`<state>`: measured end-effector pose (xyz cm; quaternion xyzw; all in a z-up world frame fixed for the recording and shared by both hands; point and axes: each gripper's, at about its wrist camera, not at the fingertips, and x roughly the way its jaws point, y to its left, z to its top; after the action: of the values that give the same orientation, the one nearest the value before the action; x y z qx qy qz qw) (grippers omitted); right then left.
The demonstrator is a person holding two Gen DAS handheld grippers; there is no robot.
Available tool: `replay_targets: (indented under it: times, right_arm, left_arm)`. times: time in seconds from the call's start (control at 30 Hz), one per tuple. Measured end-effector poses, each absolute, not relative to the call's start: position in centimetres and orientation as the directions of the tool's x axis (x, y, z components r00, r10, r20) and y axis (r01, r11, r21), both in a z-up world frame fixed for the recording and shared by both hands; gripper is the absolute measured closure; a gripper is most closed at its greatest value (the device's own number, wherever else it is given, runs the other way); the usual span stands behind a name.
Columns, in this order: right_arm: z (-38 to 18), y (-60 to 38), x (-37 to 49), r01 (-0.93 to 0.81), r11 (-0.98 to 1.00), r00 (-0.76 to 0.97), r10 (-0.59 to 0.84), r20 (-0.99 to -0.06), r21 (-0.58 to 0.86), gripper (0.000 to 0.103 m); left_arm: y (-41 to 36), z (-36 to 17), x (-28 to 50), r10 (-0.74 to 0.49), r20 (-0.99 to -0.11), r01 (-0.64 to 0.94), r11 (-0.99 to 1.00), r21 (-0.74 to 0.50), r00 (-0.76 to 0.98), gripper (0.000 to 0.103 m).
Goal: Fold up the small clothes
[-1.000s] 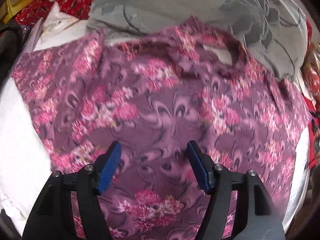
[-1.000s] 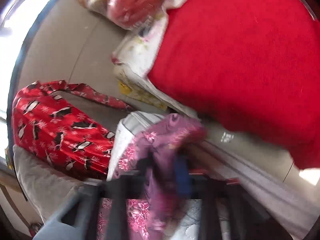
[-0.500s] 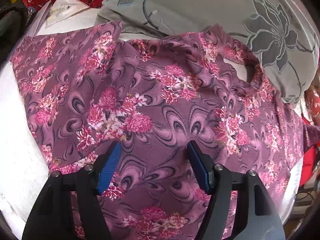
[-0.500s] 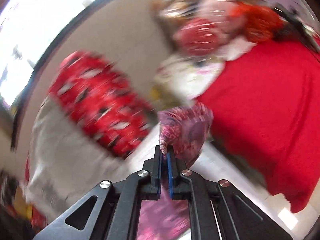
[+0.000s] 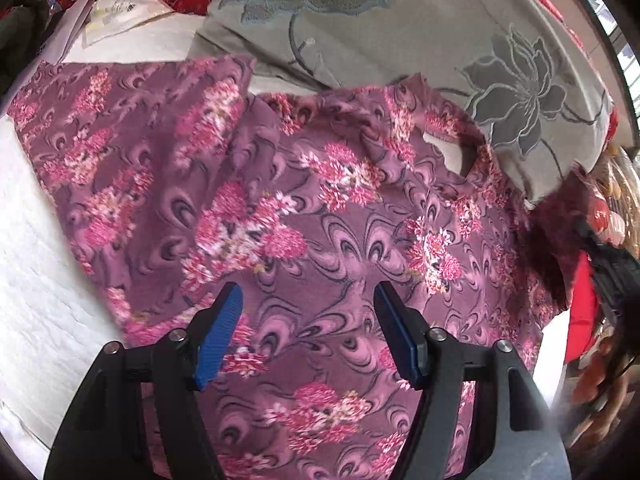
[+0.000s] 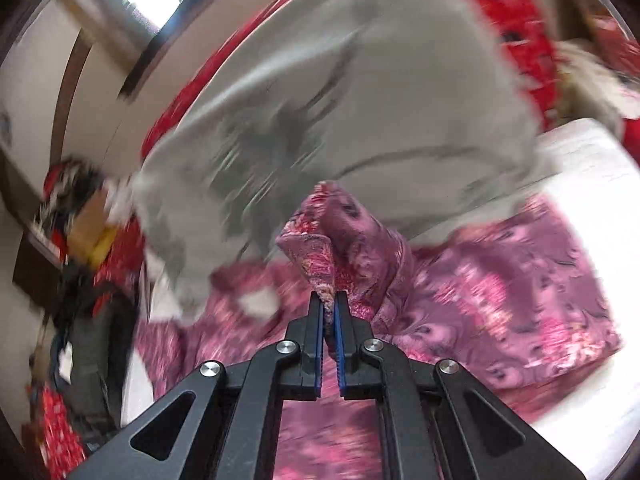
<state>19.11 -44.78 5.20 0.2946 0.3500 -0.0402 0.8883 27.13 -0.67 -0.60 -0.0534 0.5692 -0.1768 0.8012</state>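
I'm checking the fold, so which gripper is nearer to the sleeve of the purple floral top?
Right. The right gripper has its jaws shut on the sleeve; the left gripper hovers open over the body of the purple floral top.

The purple top with pink flowers lies spread out flat on a white bed cover and fills the middle of the left wrist view. Its round neck hole is at the upper right. One sleeve is folded over the body at the upper left. In the right wrist view the top is blurry. One edge of it is lifted up in a soft peak near the middle of that view, pinched from below.
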Motion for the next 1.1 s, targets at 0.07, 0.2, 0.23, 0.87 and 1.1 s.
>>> replay_targets:
  times: [0.07,0.2,0.23,0.87,1.1]
  right_arm:
    - [4.6,-40.7,20.6,0.228,0.849,0.729,0.176,-0.661,0.477,0.098]
    - [3.3,-33.4,23.1,0.142,0.883,0.685,0.239,-0.688,0.448,0.098]
    - [2.6,-31.0,23.6,0.115,0.887,0.667,0.265,-0.696,0.448,0.098]
    - [-0.5,-35.2,13.5,0.306,0.839,0.650,0.161,-0.742,0.450,0.056]
    - [0.1,-43.3,10.4,0.451,0.742,0.709,0.040,-0.705,0.495,0.056]
  left_arm:
    - [0.4,0.1,27.2,-0.352,-0.887,0.226,0.929,-0.293,0.298,0.036]
    - [3.1,1.3,27.6,-0.376,-0.875,0.225,0.921,-0.317,0.306,0.036]
    - [3.5,1.5,27.7,-0.381,-0.872,0.226,0.919,-0.322,0.307,0.036]
    - [-6.3,-1.3,26.9,-0.429,-0.877,0.227,0.896,-0.383,0.215,0.043]
    - [-5.5,2.5,26.9,-0.332,-0.861,0.208,0.940,-0.270,0.385,0.098]
